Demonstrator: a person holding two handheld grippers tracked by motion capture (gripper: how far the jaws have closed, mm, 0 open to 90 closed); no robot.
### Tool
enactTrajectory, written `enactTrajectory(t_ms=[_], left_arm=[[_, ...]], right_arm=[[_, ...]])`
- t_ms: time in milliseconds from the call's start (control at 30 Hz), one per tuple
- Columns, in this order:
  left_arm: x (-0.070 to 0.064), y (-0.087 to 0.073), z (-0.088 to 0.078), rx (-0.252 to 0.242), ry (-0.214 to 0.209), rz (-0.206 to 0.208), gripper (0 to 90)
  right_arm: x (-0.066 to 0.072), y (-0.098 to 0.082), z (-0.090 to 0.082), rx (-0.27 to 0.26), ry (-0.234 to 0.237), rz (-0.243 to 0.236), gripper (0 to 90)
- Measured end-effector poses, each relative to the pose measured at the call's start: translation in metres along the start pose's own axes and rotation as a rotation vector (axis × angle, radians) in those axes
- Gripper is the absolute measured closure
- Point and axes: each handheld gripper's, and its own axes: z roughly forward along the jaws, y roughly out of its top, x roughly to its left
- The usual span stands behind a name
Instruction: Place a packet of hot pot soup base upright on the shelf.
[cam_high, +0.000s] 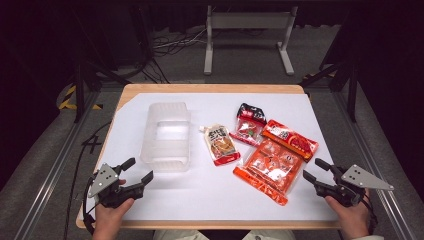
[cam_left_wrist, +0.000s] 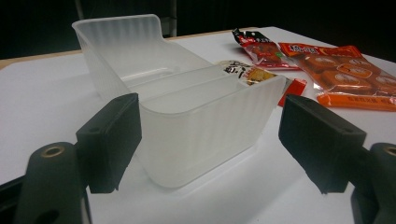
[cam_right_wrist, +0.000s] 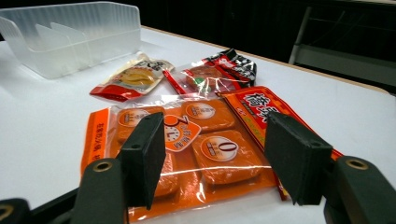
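We see the left gripper (cam_high: 142, 170) low at the near left of the white table (cam_high: 200, 195), its jaws standing apart with nothing between the pads; in the left gripper view they frame the near end wall of the translucent plastic bin (cam_left_wrist: 205, 126) without touching it. The bin (cam_high: 166, 136) stands upright on the table, left of centre, just beyond this gripper. We note the right gripper (cam_high: 312, 169) at the near right, jaws likewise spread and holding nothing, its tips just beside the near right edge of the large orange packet (cam_high: 270, 170), apart from it. In the right gripper view the orange packet (cam_right_wrist: 187, 154) lies flat directly beyond the open jaws. Beyond it lie three more packets: a red-orange long packet (cam_high: 291, 139) touching its far right side, a red-and-black packet (cam_high: 249, 125) farther back, and a beige pouch (cam_high: 221, 145) between the bin and the orange packet, close to the bin's right wall. A hand (cam_high: 107, 217) grips each tool from the near table edge.
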Motion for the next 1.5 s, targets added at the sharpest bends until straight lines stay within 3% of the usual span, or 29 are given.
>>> enactTrajectory(t_ms=[133,433,800,933,1200,1267,1400,1500], left_arm=[[0.000,0.000,0.001,0.002,0.005,-0.001,22.1],[0.000,-0.001,0.001,0.011,0.015,-0.002,22.0],[0.002,-0.002,-0.001,0.013,0.027,-0.009,22.0],[0.002,-0.002,0.000,0.015,0.027,-0.006,22.0],[0.002,-0.003,0.000,0.014,0.024,-0.008,22.0],[0.002,-0.002,-0.001,0.015,0.022,-0.005,22.0],[0.002,-0.003,-0.001,0.019,0.023,-0.003,22.3],[0.003,-0.003,-0.001,0.018,0.027,-0.005,22.2]], right_arm=[[0.000,0.008,0.003,0.020,0.010,-0.017,41.0],[-0.011,0.025,0.008,0.026,0.018,-0.004,40.7],[-0.037,0.045,0.026,0.044,0.015,0.045,36.6],[-0.048,0.046,0.033,0.064,0.011,0.039,36.1],[-0.070,0.045,0.039,0.058,-0.015,0.106,35.8],[-0.077,0.042,0.041,0.049,-0.015,0.148,34.8],[-0.088,0.034,0.046,0.066,-0.066,0.164,32.1],[-0.091,0.029,0.049,0.074,-0.076,0.170,30.4]])
